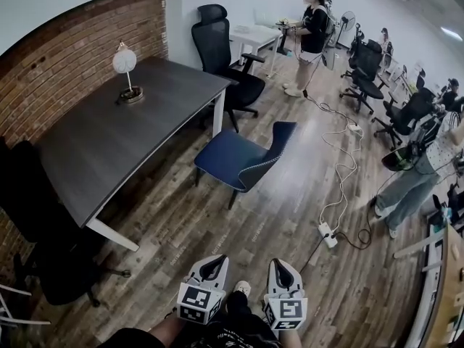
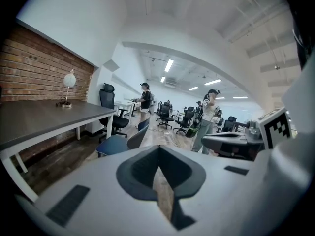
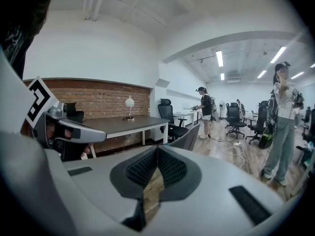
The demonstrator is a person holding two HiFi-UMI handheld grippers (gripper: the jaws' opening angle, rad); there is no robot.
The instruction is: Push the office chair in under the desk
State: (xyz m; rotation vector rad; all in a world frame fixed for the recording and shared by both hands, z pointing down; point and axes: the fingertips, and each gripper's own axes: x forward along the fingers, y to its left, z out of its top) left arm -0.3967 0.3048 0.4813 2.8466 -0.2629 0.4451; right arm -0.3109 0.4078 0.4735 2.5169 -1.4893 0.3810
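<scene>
Looking down in the head view, I saw the blue chair [image 1: 243, 158] standing apart from the desk [image 1: 123, 136]. Its seat pointed at the desk's long edge and its back at the open room. Bare floor [image 1: 246, 227] lay between the chair and my left gripper [image 1: 212, 263] and right gripper [image 1: 280, 267]. Their cubes [image 1: 196, 303] showed black square marks. A white cable [image 1: 341, 187] lay off to the right.

In the left gripper view, the jaws were pressed together with nothing in them.

In the right gripper view, the jaws were together and empty too.
</scene>
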